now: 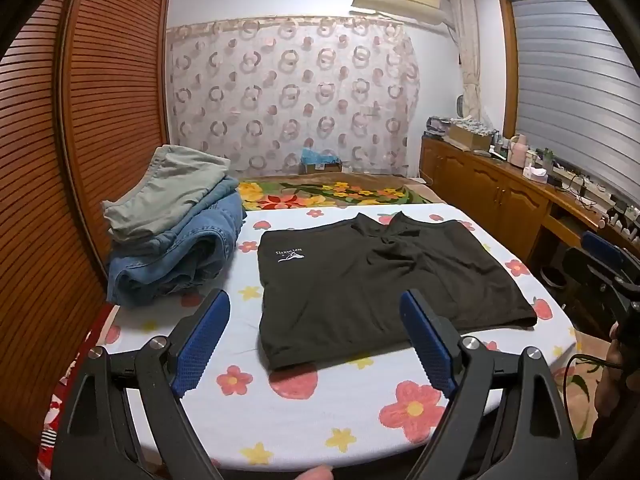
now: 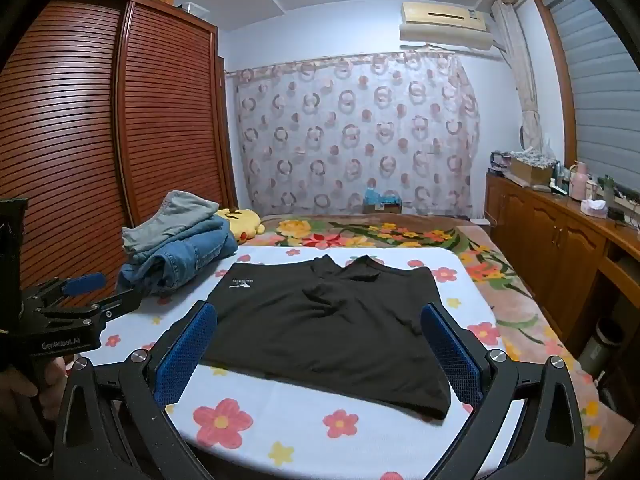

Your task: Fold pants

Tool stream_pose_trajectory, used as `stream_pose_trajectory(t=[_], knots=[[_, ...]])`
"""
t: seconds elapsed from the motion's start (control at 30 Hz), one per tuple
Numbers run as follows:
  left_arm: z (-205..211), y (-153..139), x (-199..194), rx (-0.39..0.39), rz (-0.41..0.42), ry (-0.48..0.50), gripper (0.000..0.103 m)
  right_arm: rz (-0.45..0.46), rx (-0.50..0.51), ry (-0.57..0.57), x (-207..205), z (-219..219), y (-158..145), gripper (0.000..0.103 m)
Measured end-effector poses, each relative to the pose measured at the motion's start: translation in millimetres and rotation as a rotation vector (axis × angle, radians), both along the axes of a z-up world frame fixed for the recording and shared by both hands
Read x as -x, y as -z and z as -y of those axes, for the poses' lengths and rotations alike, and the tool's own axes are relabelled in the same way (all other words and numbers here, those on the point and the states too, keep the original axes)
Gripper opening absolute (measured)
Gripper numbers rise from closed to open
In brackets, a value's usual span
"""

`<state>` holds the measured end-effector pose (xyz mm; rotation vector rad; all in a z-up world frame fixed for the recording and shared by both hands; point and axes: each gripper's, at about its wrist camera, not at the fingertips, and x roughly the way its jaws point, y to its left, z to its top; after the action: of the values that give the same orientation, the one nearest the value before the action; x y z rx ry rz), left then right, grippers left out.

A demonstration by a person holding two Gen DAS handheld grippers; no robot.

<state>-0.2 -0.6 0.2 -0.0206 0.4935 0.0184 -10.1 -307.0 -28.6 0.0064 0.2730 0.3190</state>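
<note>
Black pants [image 1: 372,280] lie flat on the flowered white table [image 1: 320,404], folded to a wide rectangle, with a small white logo at the far left corner. They also show in the right wrist view [image 2: 328,328]. My left gripper [image 1: 316,344] is open and empty, held above the near edge of the pants. My right gripper [image 2: 318,356] is open and empty, over the near edge of the pants. The left gripper also shows at the left edge of the right wrist view [image 2: 86,292].
A stack of folded jeans and grey-green trousers [image 1: 176,224] sits at the table's far left, next to a brown slatted wardrobe [image 1: 80,120]. A bed with a flowered blanket [image 1: 332,192] lies behind the table. A wooden sideboard [image 1: 500,188] with clutter runs along the right.
</note>
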Motion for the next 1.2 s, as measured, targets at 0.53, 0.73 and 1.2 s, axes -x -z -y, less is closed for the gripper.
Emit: stream_pose_trajectory(t=[0.53, 0.73, 1.2], knots=[[0, -1, 1, -0.003, 0.003, -0.006, 0.087, -0.009, 0.002, 0.000, 2, -1, 2, 0.102], [-2, -1, 0, -0.002, 0.004, -0.007, 0.087, -0.013, -0.001, -0.001, -1, -1, 1, 0.102], [-6, -8, 2, -0.004, 0.020, -0.017, 0.087, -0.014, -0.005, 0.000, -4, 1, 2, 0.102]])
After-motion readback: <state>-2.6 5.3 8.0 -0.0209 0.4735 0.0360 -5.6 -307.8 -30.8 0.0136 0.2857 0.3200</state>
